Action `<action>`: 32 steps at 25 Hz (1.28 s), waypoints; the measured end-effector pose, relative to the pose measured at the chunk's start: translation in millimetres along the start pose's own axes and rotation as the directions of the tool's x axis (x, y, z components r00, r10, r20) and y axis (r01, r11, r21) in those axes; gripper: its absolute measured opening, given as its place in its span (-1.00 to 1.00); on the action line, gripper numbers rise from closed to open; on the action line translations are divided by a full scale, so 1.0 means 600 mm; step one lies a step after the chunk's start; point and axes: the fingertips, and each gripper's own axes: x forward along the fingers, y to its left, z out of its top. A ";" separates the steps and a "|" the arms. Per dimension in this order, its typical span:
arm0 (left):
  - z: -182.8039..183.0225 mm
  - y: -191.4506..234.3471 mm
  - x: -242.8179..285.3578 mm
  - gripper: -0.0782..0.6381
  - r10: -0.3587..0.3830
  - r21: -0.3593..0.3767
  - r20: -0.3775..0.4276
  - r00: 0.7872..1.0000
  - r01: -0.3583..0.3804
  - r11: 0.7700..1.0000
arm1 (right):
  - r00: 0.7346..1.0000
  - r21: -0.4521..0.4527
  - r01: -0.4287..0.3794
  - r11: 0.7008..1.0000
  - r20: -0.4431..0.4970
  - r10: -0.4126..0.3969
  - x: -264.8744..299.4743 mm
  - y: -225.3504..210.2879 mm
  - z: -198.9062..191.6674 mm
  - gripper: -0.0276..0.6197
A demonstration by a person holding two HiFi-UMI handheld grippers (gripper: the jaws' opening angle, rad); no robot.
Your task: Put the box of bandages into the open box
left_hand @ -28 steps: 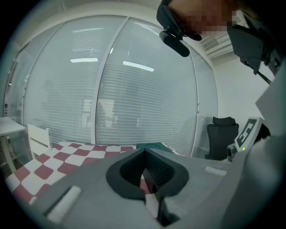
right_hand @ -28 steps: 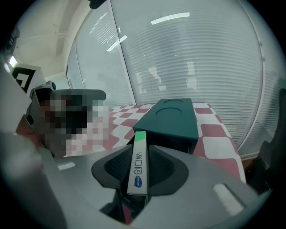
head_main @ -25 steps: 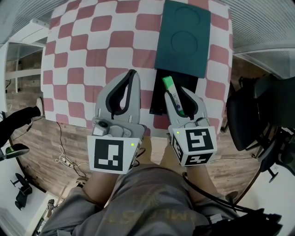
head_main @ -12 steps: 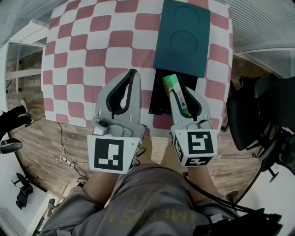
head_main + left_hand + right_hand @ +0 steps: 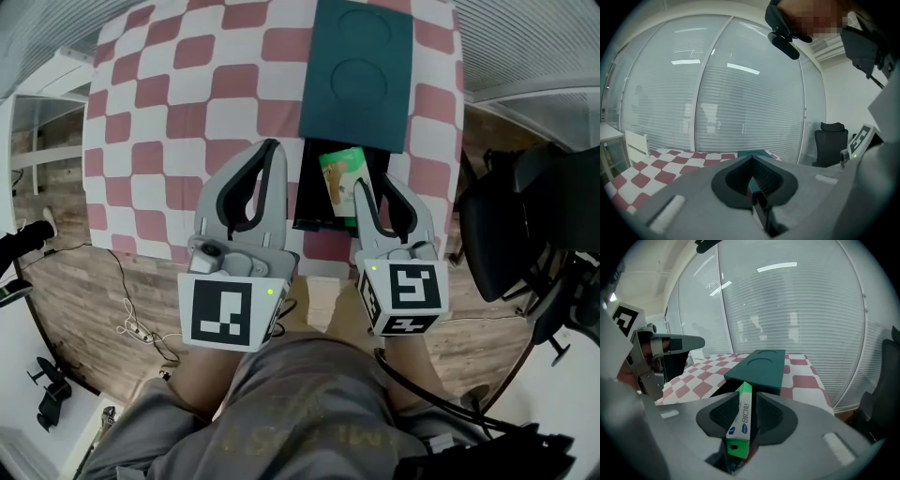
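The green box of bandages (image 5: 340, 176) (image 5: 743, 418) stands between the jaws of my right gripper (image 5: 375, 183) (image 5: 747, 397). It leans over the open black box (image 5: 314, 211) (image 5: 719, 387) and shows its broad face in the head view. The jaws have just been closing, but a dark gap remains beside the bandage box, so it sits loose and the gripper is open. The open box's teal lid (image 5: 356, 70) (image 5: 761, 366) lies just beyond it. My left gripper (image 5: 265, 150) (image 5: 751, 161) hangs to the left of the open box, shut and empty.
A red-and-white chequered table (image 5: 187, 84) carries the open box near its front right edge. A black office chair (image 5: 516, 234) (image 5: 829, 140) stands close on the right. Cables (image 5: 127, 323) lie on the wooden floor at the left. A blind-covered glass wall lies beyond the table.
My right gripper has moved forward over the black box. The bandage box has tipped from edge-on to showing its broad face. The left gripper has kept still.
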 end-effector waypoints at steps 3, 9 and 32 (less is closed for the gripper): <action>0.004 -0.009 -0.004 -0.78 -0.003 0.001 0.007 1.000 0.003 1.000 | 1.000 -0.001 0.004 1.000 -0.001 -0.004 -0.005 -0.004 -0.004 -0.50; 0.006 -0.017 -0.018 -0.78 0.001 0.008 0.010 1.000 -0.001 1.000 | 1.000 0.004 -0.012 1.000 -0.001 0.012 -0.006 0.003 -0.018 -0.52; 0.000 -0.017 -0.010 -0.78 -0.020 0.018 0.003 1.000 0.020 1.000 | 0.995 -0.077 0.059 0.995 -0.079 -0.065 -0.018 -0.023 -0.056 -0.66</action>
